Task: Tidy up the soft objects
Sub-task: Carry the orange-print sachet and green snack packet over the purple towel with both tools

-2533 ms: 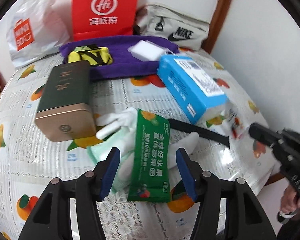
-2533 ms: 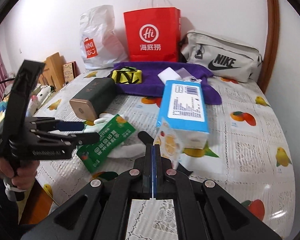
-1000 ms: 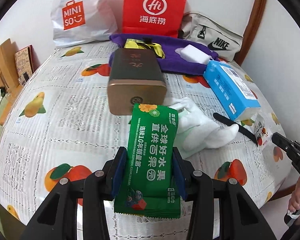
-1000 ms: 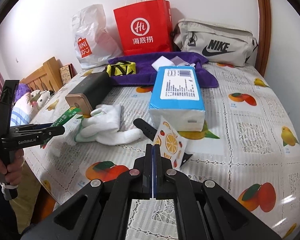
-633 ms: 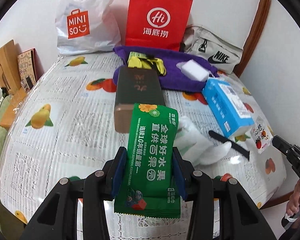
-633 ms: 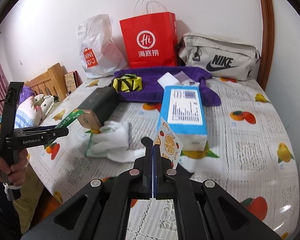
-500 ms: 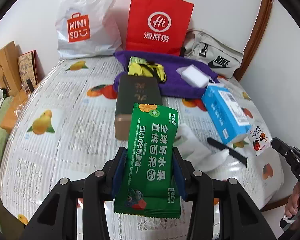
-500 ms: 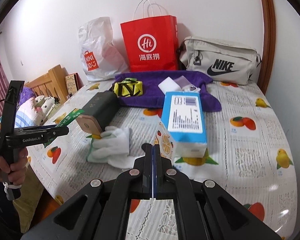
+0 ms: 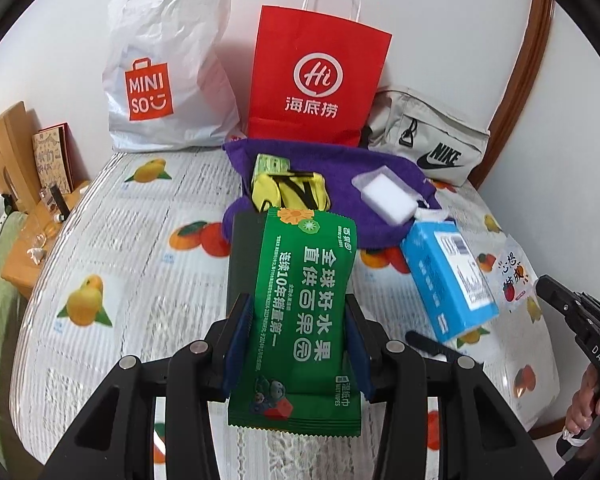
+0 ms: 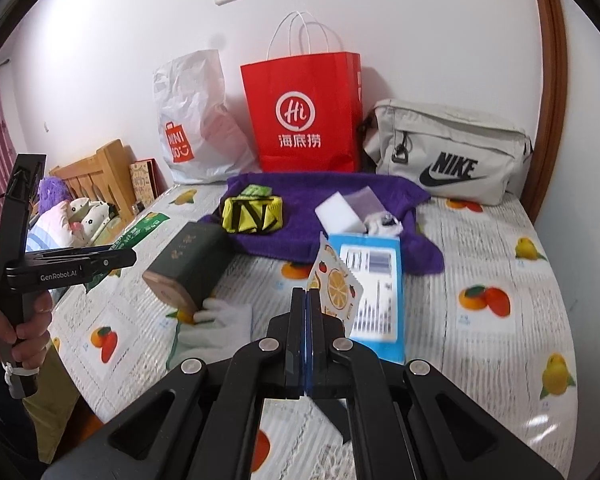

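Your left gripper [image 9: 296,344] stays clamped on the green wipes pack [image 9: 304,312], now lifted clear of the bed [image 9: 140,280]. Your right gripper [image 10: 306,320], pinching the fruit-print sachet [image 10: 332,280], has risen too; both await placement.

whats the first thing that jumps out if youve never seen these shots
The green wet wipes pack, clamped upright in the left gripper right before the lens. Next, the red Haidilao paper bag against the back wall, between a white Miniso bag and a grey Nike bag. The right gripper pinches a fruit-print sachet.
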{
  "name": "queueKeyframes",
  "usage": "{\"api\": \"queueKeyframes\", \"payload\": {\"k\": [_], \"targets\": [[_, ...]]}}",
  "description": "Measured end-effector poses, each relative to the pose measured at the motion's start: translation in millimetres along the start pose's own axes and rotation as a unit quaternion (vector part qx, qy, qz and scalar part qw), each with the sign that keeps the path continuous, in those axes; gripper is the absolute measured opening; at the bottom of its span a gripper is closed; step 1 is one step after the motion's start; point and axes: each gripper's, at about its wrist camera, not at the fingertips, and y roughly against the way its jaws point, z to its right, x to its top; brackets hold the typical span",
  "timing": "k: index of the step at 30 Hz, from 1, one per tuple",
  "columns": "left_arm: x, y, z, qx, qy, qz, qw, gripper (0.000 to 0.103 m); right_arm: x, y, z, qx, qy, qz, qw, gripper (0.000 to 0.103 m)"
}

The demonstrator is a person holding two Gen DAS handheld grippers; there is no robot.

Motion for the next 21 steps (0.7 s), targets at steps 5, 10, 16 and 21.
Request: {"api": "queueKeyframes", "payload": {"k": [5,10,16,21], "targets": [[15.9,-9.1,1.5,0.002,-0.001,0.001,1.0,0.042,18.5,-8.4,2.4,0.005,0.005,0.007,1.0,0.0],[31.9,-21.6,2.5,0.006,-0.002,-0.003,1.0,0.042,35.4,-19.8,7.9,0.004,0.008,0.011,1.0,0.0],[50.4,-41.6,1.3,0.009,0.001,-0.012,0.9999,0.042,53.5,-43.0,18.0,0.002,0.01,0.006,1.0,0.0],[67.0,-60.9,-0.9,0.011,0.006,-0.019,0.9997,0.042,70.7,-65.8,26.9,0.004,0.014,0.006,1.0,0.0]]}}
